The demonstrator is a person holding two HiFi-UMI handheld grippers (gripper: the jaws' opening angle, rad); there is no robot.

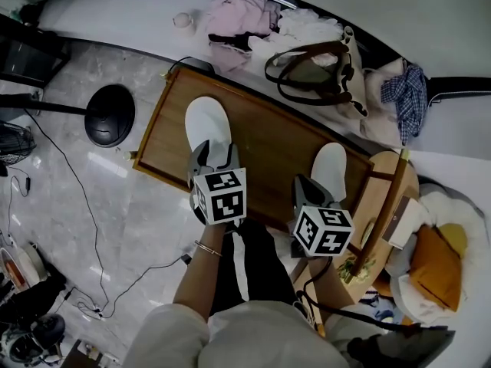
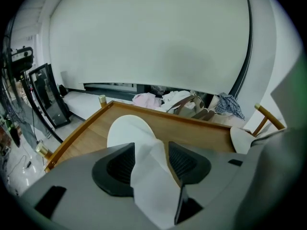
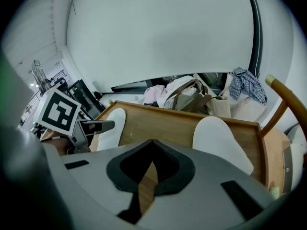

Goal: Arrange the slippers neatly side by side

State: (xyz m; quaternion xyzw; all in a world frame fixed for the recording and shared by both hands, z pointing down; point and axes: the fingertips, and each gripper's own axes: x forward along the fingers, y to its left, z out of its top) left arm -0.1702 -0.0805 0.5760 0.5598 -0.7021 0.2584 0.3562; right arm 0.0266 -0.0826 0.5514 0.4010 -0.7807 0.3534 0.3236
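Currently the left gripper (image 1: pixel 214 156) has its jaws spread wide around the heel of the left slipper (image 1: pixel 207 121), not clamping. The right gripper (image 1: pixel 309 189) is closed and empty. Left slipper sits near the bench's (image 1: pixel 268 140) left end, right slipper (image 1: pixel 331 167) at the right end, well apart. Pinch the heel squarely, slide right, line up toes.

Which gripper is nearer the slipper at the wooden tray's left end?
Left. The left gripper has that slipper between its open jaws; the right gripper, jaws shut, sits beside the other slipper near the tray's right end.
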